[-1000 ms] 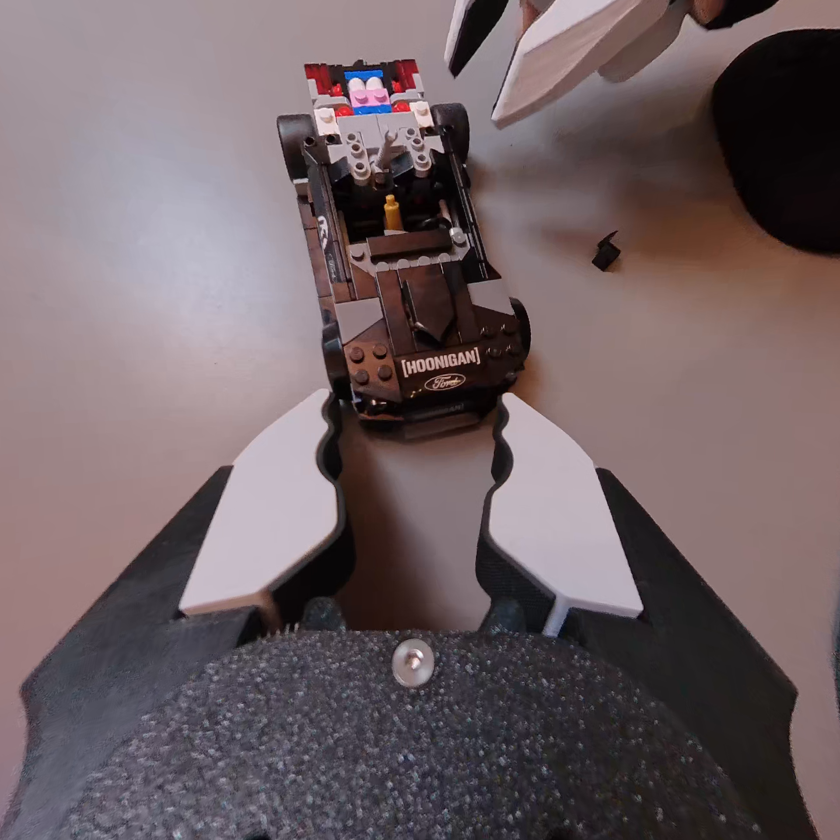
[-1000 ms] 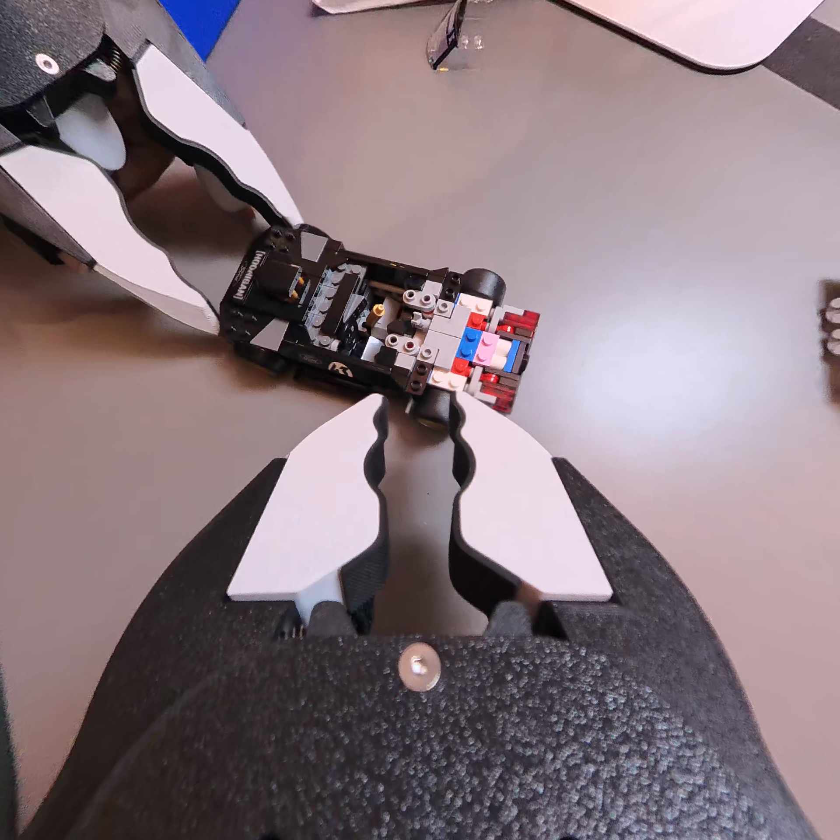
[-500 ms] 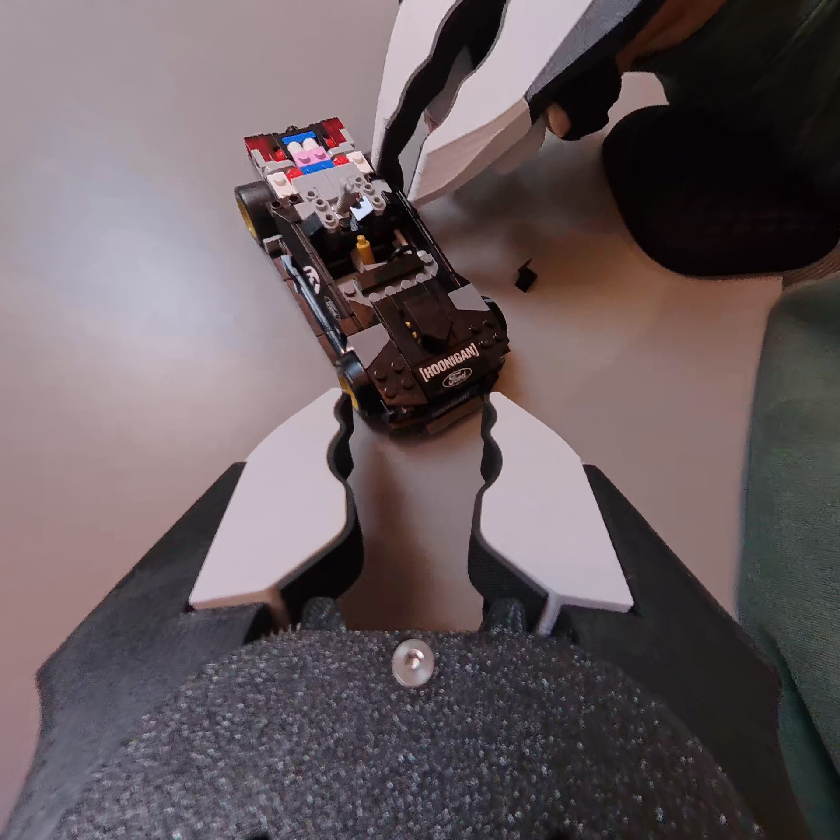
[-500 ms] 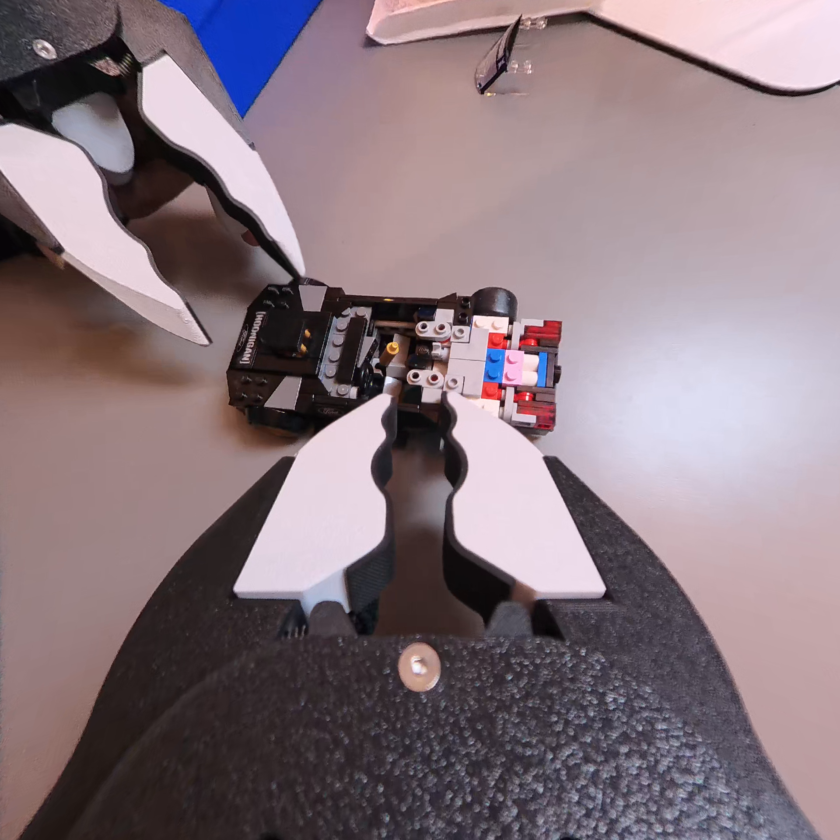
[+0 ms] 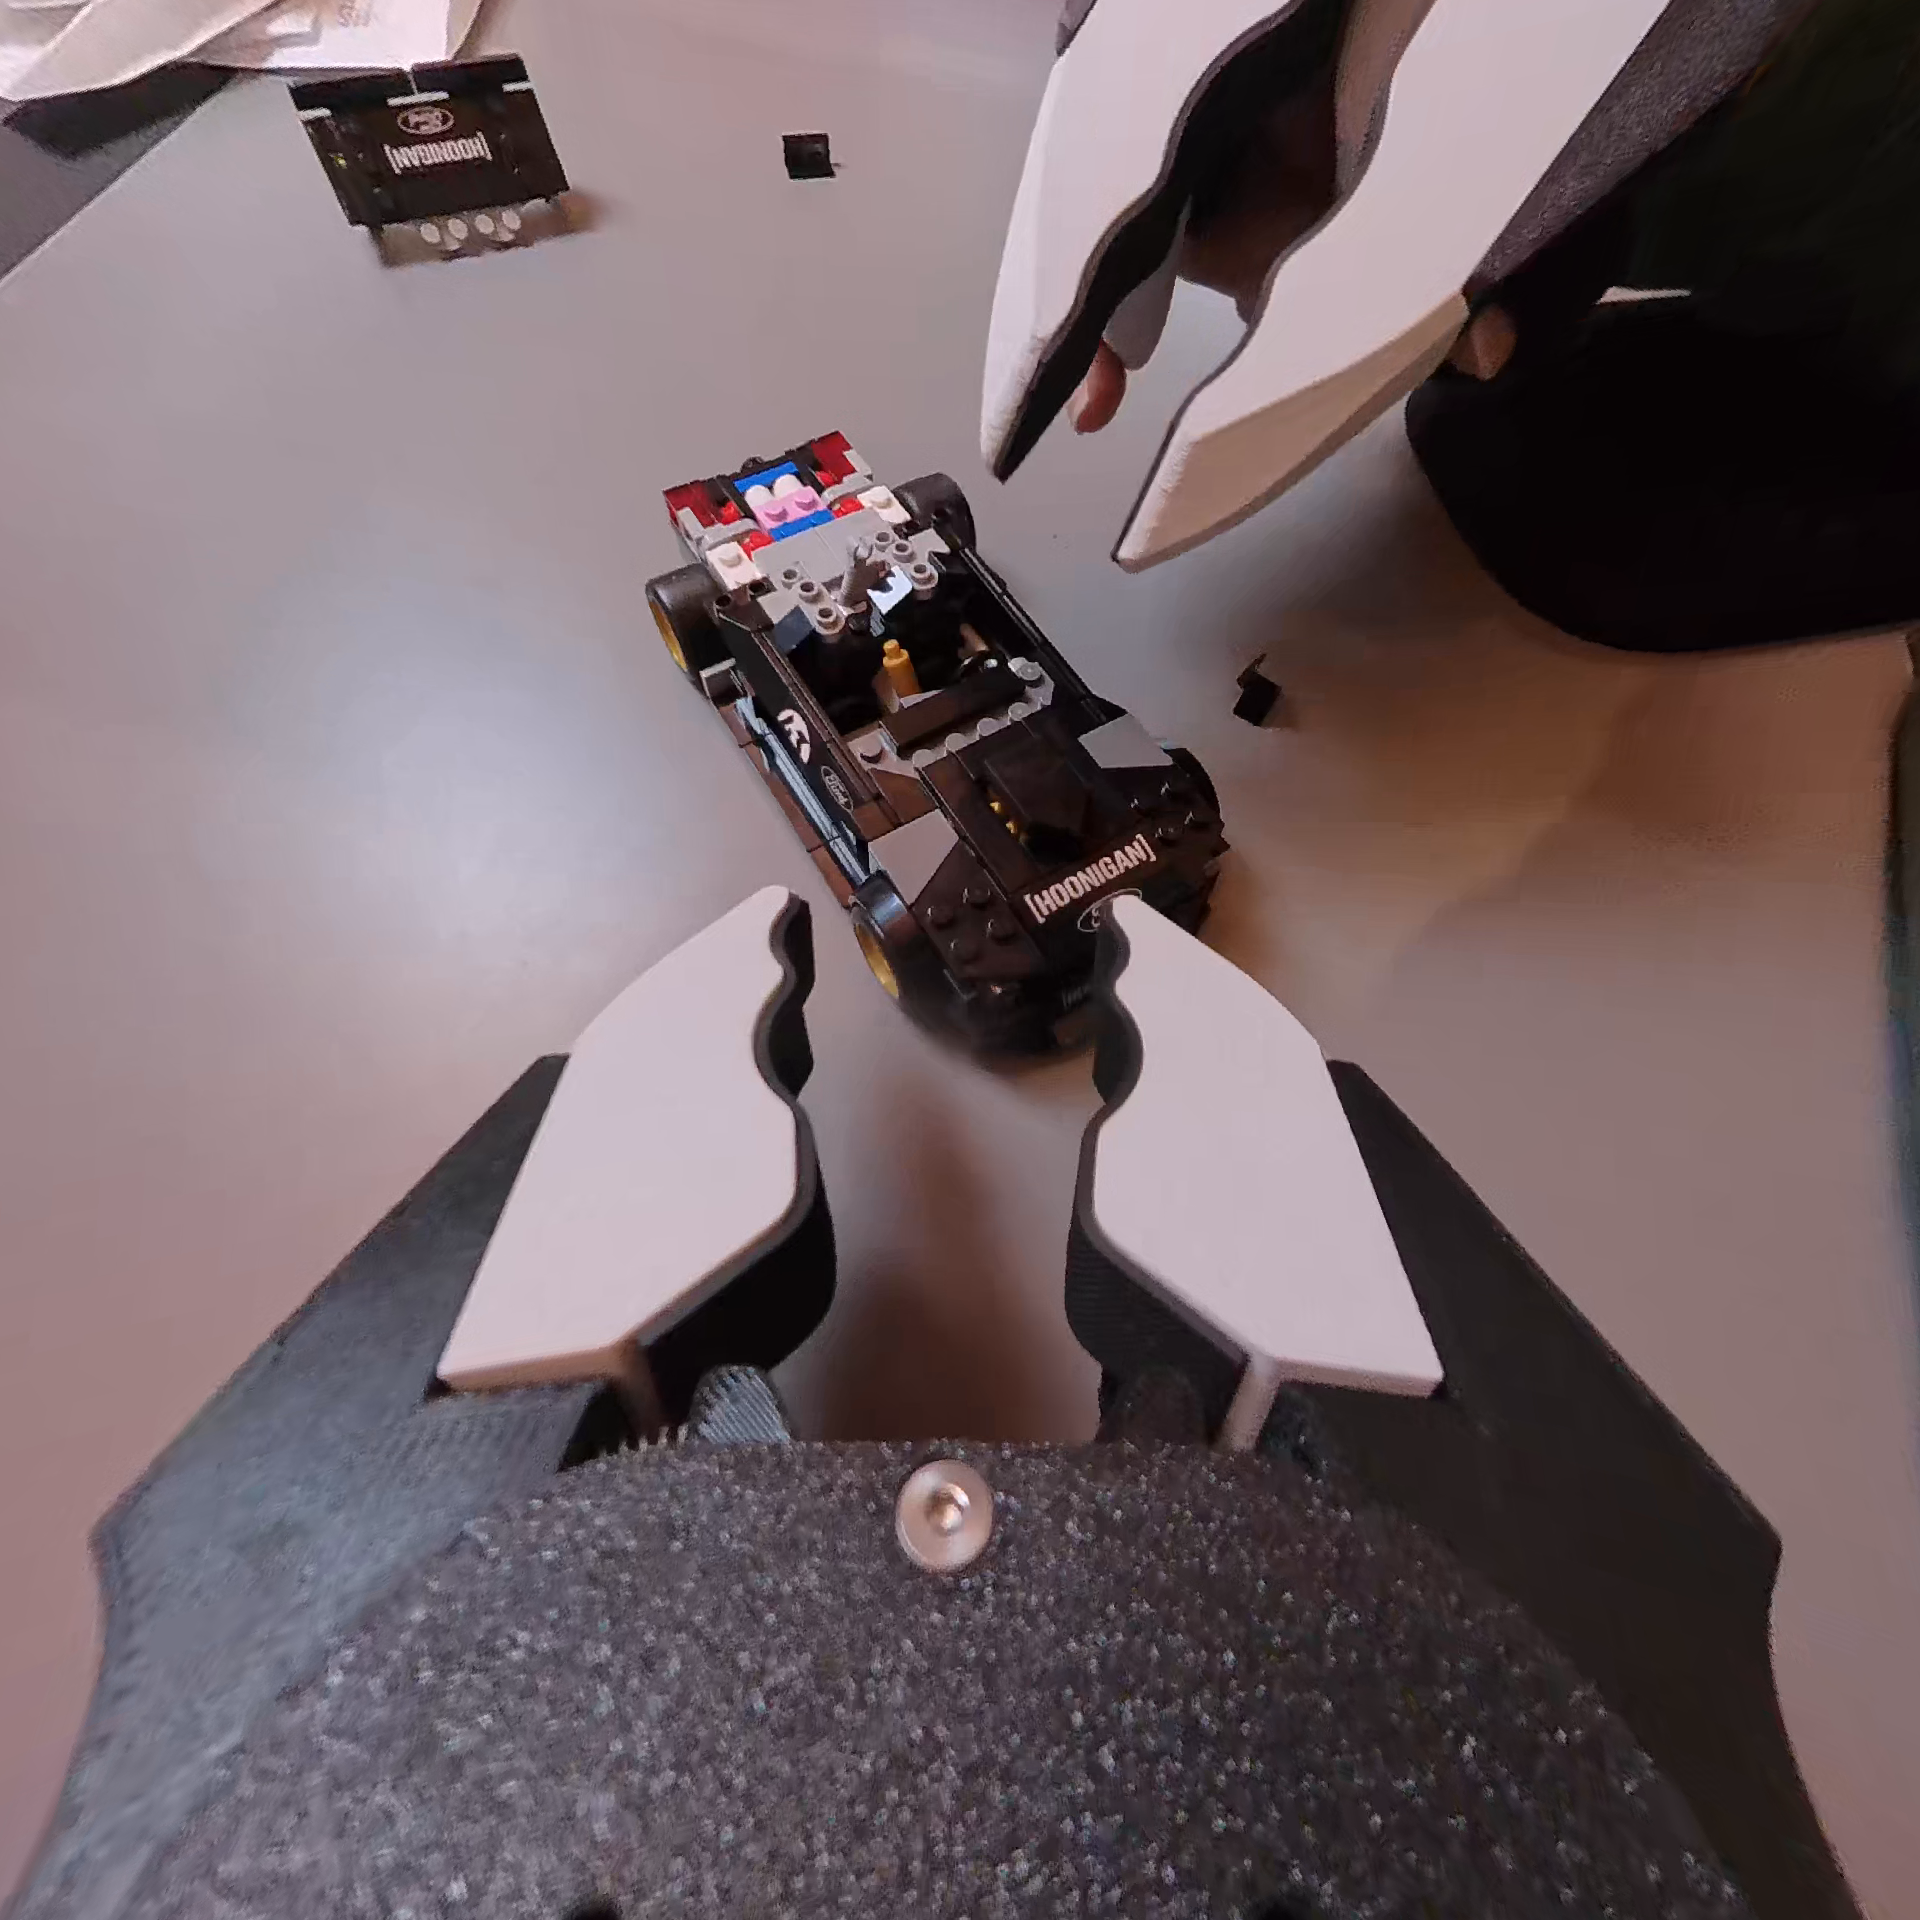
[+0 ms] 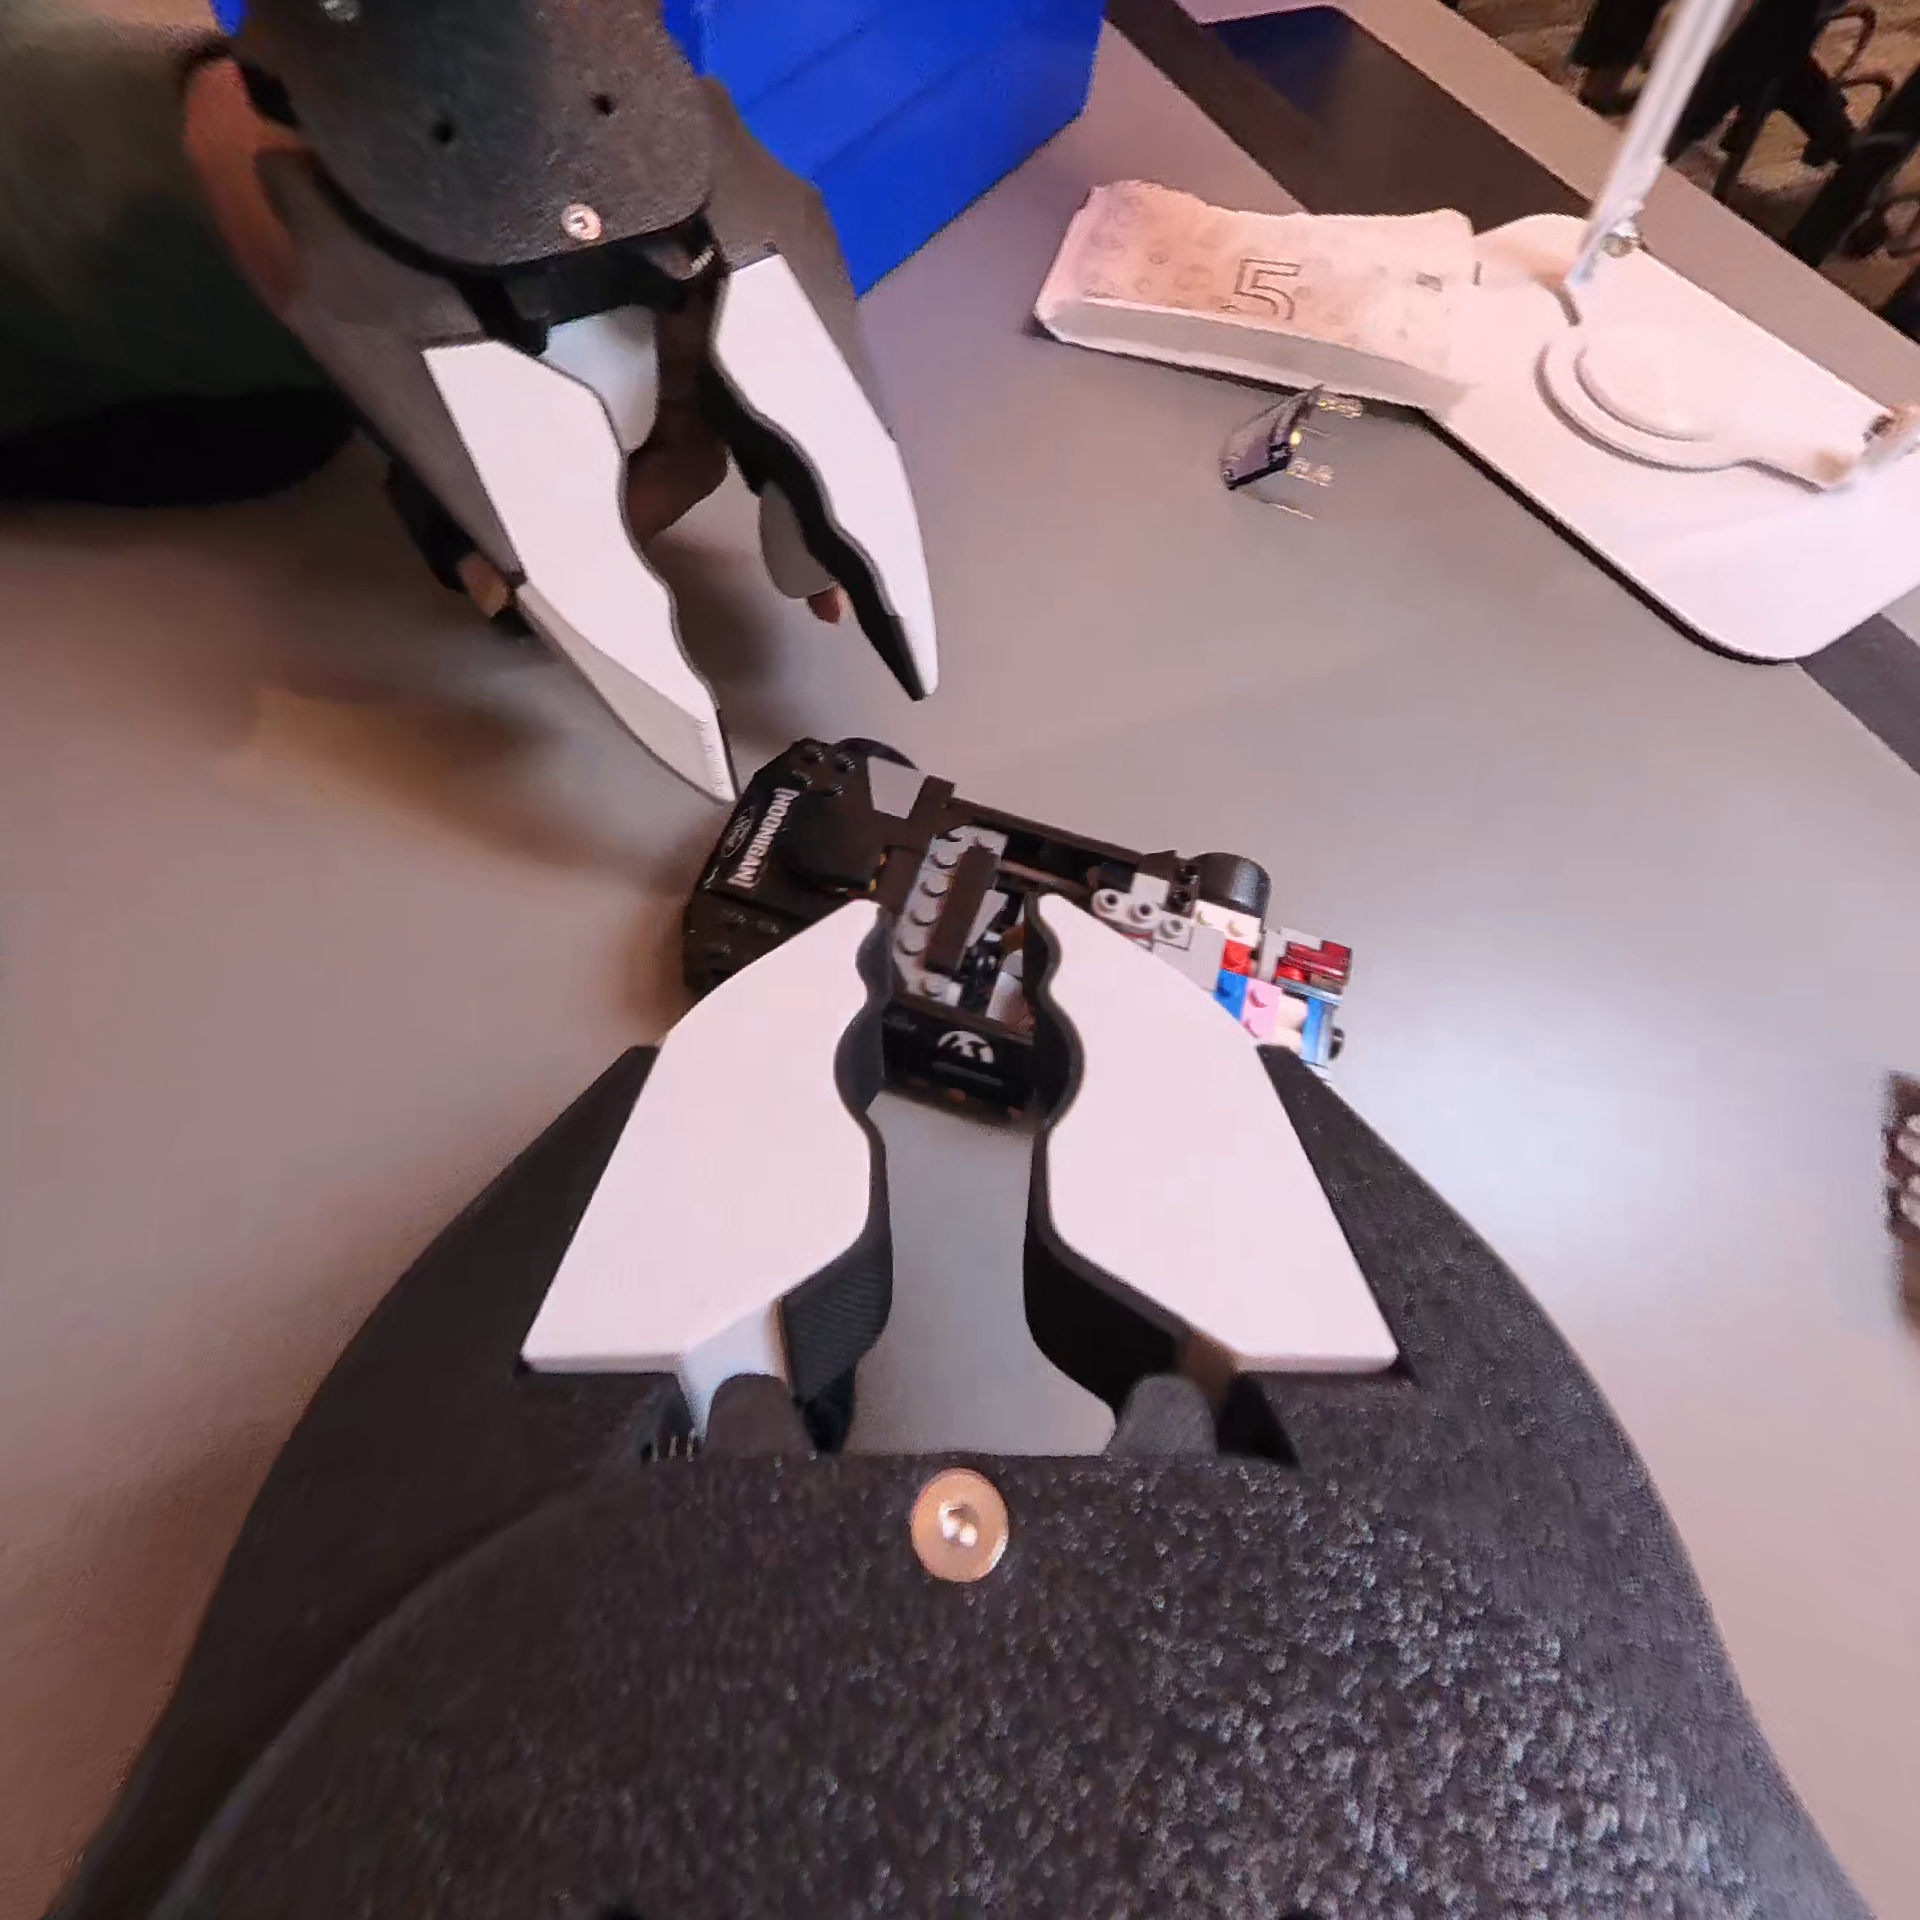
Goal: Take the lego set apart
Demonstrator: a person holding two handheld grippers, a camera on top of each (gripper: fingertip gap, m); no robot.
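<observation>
The lego car, black with a grey, red, blue and pink rear and its roof off, stands on the grey table. My left gripper is open, and its tips flank the car's black front end. My right gripper is open and empty. It hovers over the car's near side at the cockpit. In the left wrist view the right gripper hangs above the car's rear right, clear of it. In the right wrist view the left gripper sits by the car's nose.
A detached black roof panel and a small black piece lie far behind the car. Another black piece lies to its right. A blue bin, a white bag, a clear windscreen piece and a white stand base are beyond. Spacing between my two grippers at the tips: around 7 centimetres.
My right gripper has lifted off the car's rear side and now hovers above it. My left gripper has drawn back and up a little. The car has turned slightly.
</observation>
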